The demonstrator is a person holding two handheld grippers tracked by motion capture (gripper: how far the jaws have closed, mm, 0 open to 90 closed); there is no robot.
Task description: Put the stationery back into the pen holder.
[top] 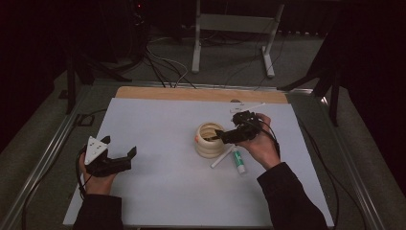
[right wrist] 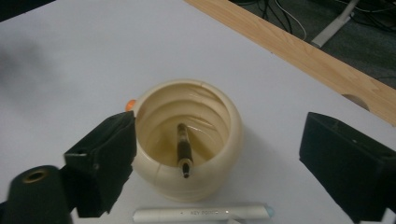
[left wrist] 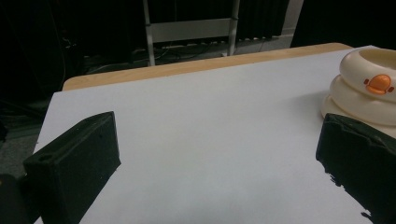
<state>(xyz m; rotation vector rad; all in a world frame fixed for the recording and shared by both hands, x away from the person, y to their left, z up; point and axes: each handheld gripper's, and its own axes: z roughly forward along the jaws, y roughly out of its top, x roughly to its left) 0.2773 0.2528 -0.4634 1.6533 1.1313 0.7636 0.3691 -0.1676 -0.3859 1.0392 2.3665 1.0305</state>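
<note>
We see a dark room with cables on a grey floor and a white metal frame (top: 234,28) standing beyond the worktop (top: 158,191), which is covered by a pale sheet with a strip of bare wood along its far edge.

Near the middle of the sheet stands a cream ribbed pot (top: 209,139), open at the top. The high view shows it as a small stack of rings; the left claw's camera adds an orange button (left wrist: 379,84) on its side, and the right claw's camera looks straight down into it, where a dark pen (right wrist: 183,150) leans inside with its tip against the near rim.

The left claw (top: 119,148) rests on the sheet at the left, well apart from the pot, its jaws spread wide with nothing between them. The right claw (top: 222,136) hovers over the pot's right rim, jaws also wide and empty; they straddle the pot in its own camera.

Just beside the pot on the near right lies a white marker (top: 223,157), and next to it a small white tube with a green end (top: 239,161). The right claw's camera gives the marker (right wrist: 201,214) faint grey lettering that seems to read "KEY POINT", and a pale blue tip.
</note>
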